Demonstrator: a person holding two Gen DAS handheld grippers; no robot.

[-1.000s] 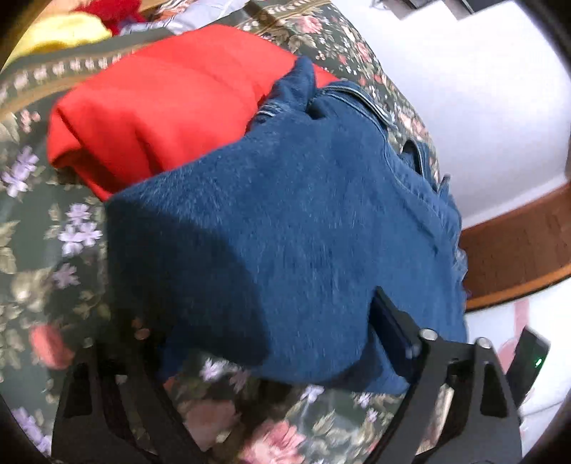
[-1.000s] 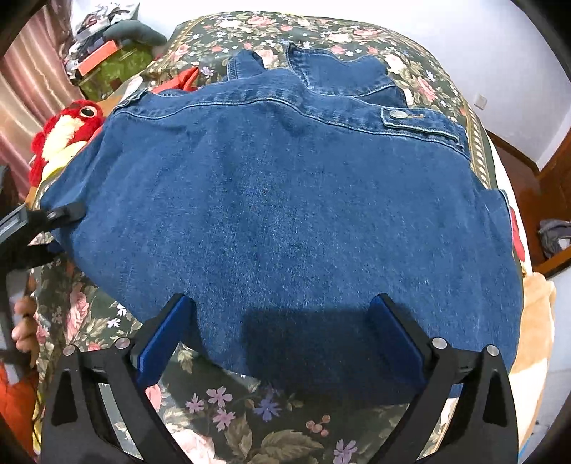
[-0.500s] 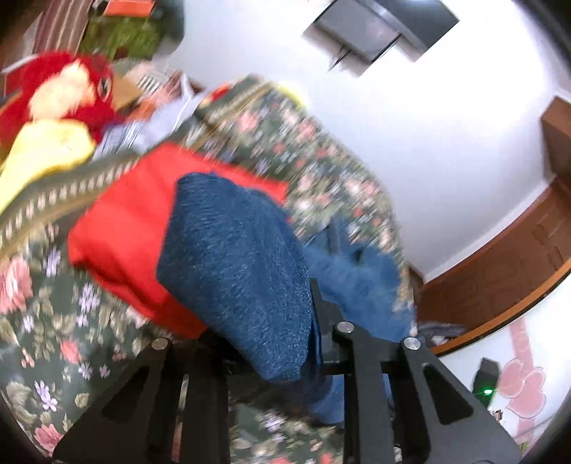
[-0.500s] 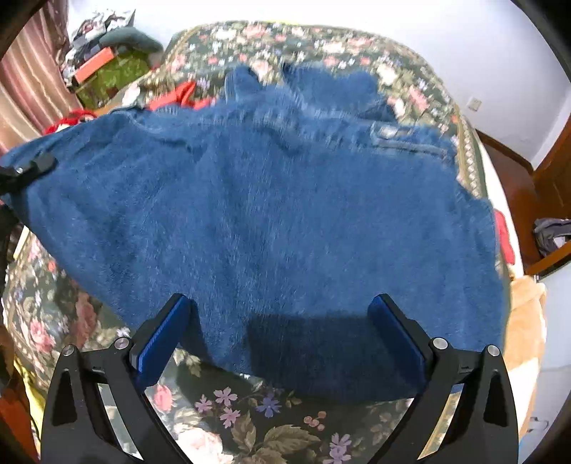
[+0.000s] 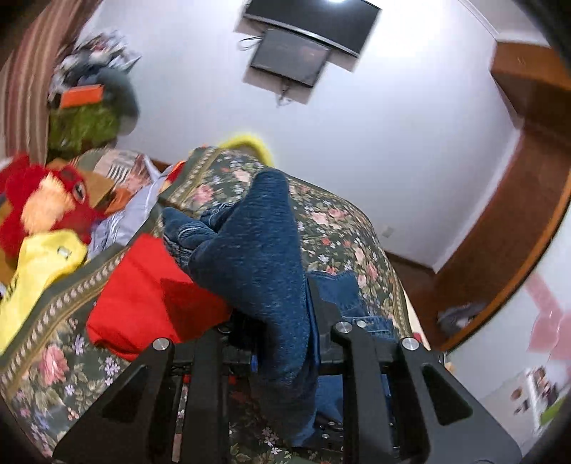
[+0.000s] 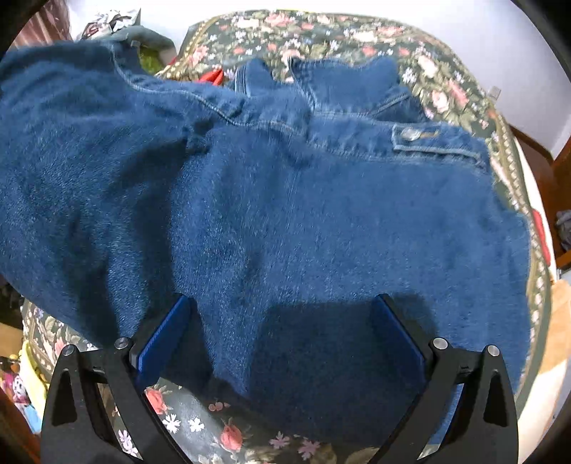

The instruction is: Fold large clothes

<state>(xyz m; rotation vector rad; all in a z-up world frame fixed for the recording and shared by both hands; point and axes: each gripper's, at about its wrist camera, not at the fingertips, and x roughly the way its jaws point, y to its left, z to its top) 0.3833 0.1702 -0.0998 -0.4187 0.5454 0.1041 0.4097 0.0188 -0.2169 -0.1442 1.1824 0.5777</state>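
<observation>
A blue denim jacket (image 6: 321, 221) lies spread on a floral bedspread (image 6: 357, 32). Its left side is lifted and hangs as a raised fold (image 6: 71, 160). My left gripper (image 5: 274, 321) is shut on an edge of the denim jacket (image 5: 260, 257) and holds it up above the bed. My right gripper (image 6: 282, 335) is open over the jacket's near hem, its blue pads (image 6: 160, 339) on either side of the cloth and not closed on it.
A folded red garment (image 5: 150, 296) lies on the bed left of the jacket. A red plush toy (image 5: 46, 203) and a yellow cloth (image 5: 39, 264) sit past the bed's left edge. White wall with a mounted screen (image 5: 289, 57) behind. Wooden furniture (image 5: 499, 250) at right.
My left gripper closed on the jacket's left edge and lifted it, tilting up toward the wall. The jacket's left side rose off the bed. My right gripper stayed open over the hem.
</observation>
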